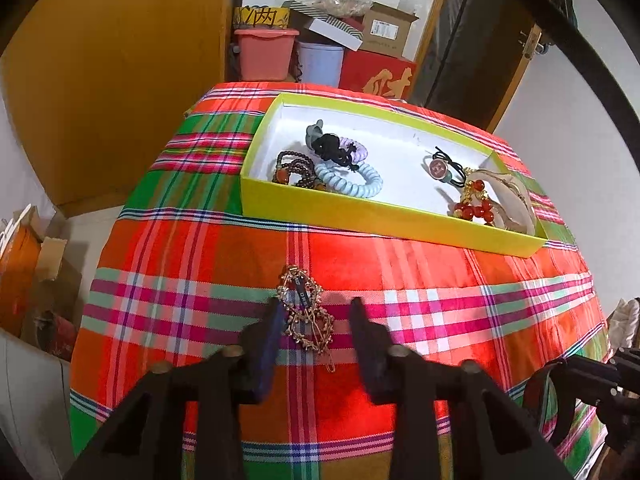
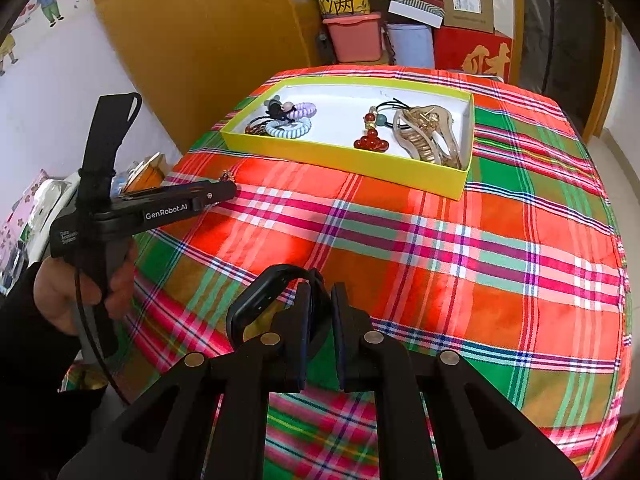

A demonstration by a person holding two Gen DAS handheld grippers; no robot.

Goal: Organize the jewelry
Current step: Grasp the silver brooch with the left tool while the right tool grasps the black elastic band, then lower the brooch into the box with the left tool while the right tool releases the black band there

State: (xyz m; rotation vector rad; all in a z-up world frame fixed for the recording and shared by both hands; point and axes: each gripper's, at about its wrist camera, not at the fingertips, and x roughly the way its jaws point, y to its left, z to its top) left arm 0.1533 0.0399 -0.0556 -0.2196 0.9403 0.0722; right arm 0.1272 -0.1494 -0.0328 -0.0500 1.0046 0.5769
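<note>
A gold openwork hair clip [image 1: 306, 312] lies on the plaid cloth [image 1: 420, 272], between the fingers of my left gripper [image 1: 316, 314]. The jaws stand apart; the left finger is against the clip and the right finger is clear of it. In the right wrist view my right gripper [image 2: 322, 300] is shut on a black band [image 2: 256, 300] that loops out to its left. A hand holds the left gripper [image 2: 230, 191] low over the cloth at the left, where a bit of the clip [image 2: 227, 177] shows. The yellow box [image 1: 360, 216] [image 2: 340, 160] holds coil hair ties [image 1: 348, 178], bead bracelets [image 1: 294, 170], red beads [image 1: 474, 210] and a hair claw [image 2: 426, 136].
Behind the table stand a pink bin [image 1: 266, 54], a pale bucket [image 1: 322, 62], a red carton [image 1: 376, 74] and stacked cardboard boxes. A wooden wardrobe door [image 1: 120, 80] is at the left. Bags and boxes [image 1: 36, 264] crowd the floor to the left of the table.
</note>
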